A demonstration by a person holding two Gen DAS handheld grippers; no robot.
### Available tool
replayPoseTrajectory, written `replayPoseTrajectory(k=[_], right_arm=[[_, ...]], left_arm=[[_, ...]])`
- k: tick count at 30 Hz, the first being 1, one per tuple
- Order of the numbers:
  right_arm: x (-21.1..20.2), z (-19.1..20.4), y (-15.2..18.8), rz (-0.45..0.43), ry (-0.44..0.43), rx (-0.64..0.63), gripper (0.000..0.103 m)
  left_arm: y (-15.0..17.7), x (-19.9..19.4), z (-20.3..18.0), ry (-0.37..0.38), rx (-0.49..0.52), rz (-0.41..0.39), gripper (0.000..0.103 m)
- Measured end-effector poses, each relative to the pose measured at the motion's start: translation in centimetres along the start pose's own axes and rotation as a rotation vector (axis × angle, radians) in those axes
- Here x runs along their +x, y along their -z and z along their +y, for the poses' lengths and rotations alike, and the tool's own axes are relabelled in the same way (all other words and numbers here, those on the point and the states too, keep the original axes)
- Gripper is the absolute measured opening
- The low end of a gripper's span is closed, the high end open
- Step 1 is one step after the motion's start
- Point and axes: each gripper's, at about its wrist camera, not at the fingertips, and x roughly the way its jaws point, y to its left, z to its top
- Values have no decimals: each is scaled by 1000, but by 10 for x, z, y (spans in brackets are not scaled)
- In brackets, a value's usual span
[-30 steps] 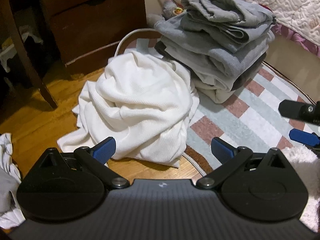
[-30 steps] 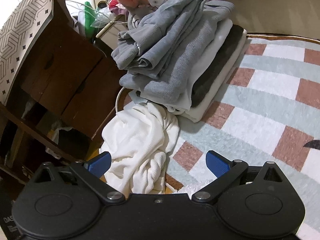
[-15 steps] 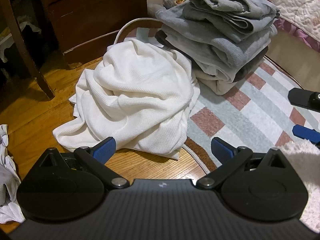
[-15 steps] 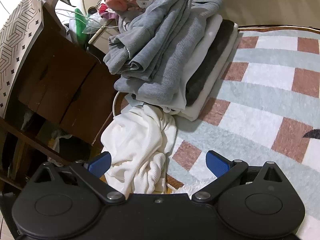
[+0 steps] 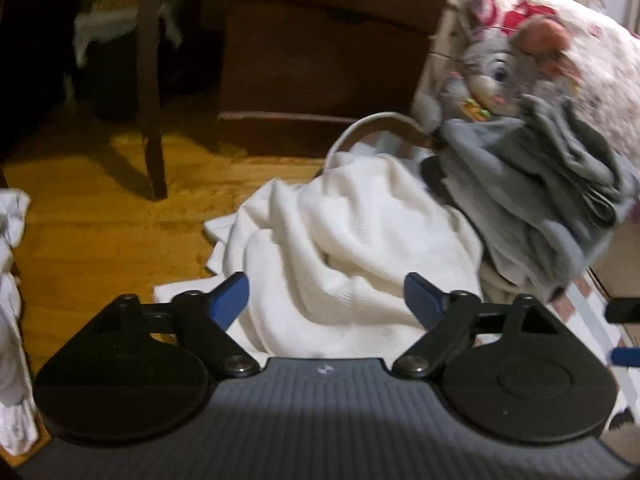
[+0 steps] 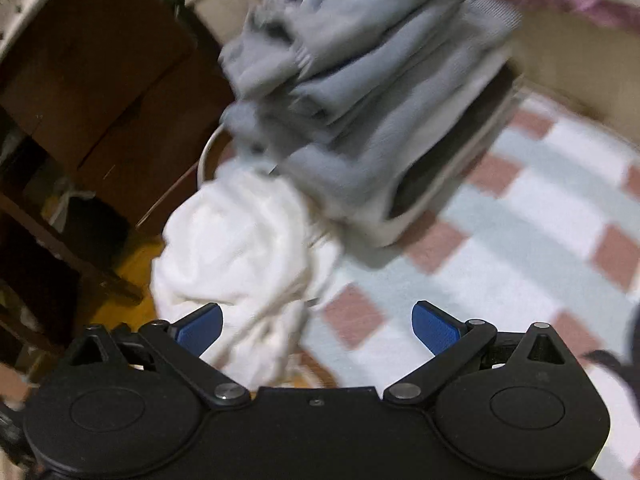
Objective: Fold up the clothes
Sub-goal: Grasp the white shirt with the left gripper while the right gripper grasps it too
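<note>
A crumpled white knit garment (image 5: 344, 248) lies in a heap, half on the wooden floor and half on the rug. My left gripper (image 5: 326, 302) is open right over its near edge, fingers either side of the cloth. In the right wrist view the same white garment (image 6: 240, 248) lies ahead and left of my open right gripper (image 6: 318, 330), whose left finger is over its near edge. Behind it stands a stack of folded grey, white and dark clothes (image 5: 536, 200) (image 6: 360, 120). Both views are motion-blurred.
A dark wooden dresser (image 5: 320, 60) and a chair leg (image 5: 154, 120) stand behind on the wooden floor (image 5: 92, 232). The checked rug (image 6: 520, 240) spreads right. A plush toy (image 5: 492, 72) leans by the quilted bed (image 5: 580, 52). More white cloth (image 5: 10, 280) lies far left.
Both grippers have moved forward and lower toward the white garment, which now fills more of each view. The left view has swung left, showing more floor and dresser. Jaws stay open.
</note>
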Motion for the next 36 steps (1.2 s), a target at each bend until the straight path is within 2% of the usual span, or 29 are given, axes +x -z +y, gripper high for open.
replayPoseTrajectory(k=[1,3,4,7,14,16,18,19,20,21,22,23,24,25,26,27,28,30,33,36], right_arm=[[16,5,-8,38,-26,19,102],[48,15,-20,94,-78,52,99],[64,20,-24,101,-82,53,94],[105,27,-30,67,-48,38,87],[144,-20,-28,43,-96,214,89],[155,-34,-27,36,-110,264,92],[161,-37,-26,25,-117,263,92],[162,-36,-25,15,-108,248,92],[164,-33,-23,14,-116,228,92],[168,-30,-22,21,-139,208,90],[174,-26,-20,44,-181,182,71],[181,-24,-19,66,-213,167,59],[184,-22,-16,70,-213,170,55],[186,-21,-14,75,-215,171,47],[188,-19,-11,85,-224,168,43],[189,-19,-9,99,-240,171,40],[188,-23,-7,122,-280,200,38],[188,-37,-6,174,-393,294,35],[177,-47,-1,203,-516,380,27],[160,-35,4,222,-584,327,25]], left_arm=[[-1,8,6,8,-15,10,66],[-1,24,14,9,-23,19,60],[0,31,17,5,-24,22,59],[1,52,26,-9,-45,38,58],[14,93,45,-40,-106,90,62],[19,104,50,-24,-149,112,62],[24,111,54,20,-206,116,64],[27,114,52,62,-198,97,69],[31,117,46,107,-143,79,74],[35,122,39,122,-79,80,78],[39,127,34,118,-41,92,78],[43,131,33,126,-47,107,78],[46,134,36,156,-87,126,73],[49,137,41,196,-142,150,55],[51,140,46,250,-201,184,43],[53,142,50,287,-245,212,36],[54,141,53,306,-263,223,33],[53,136,60,393,-302,225,33],[53,126,70,510,-359,213,33],[52,108,61,585,-311,209,21]])
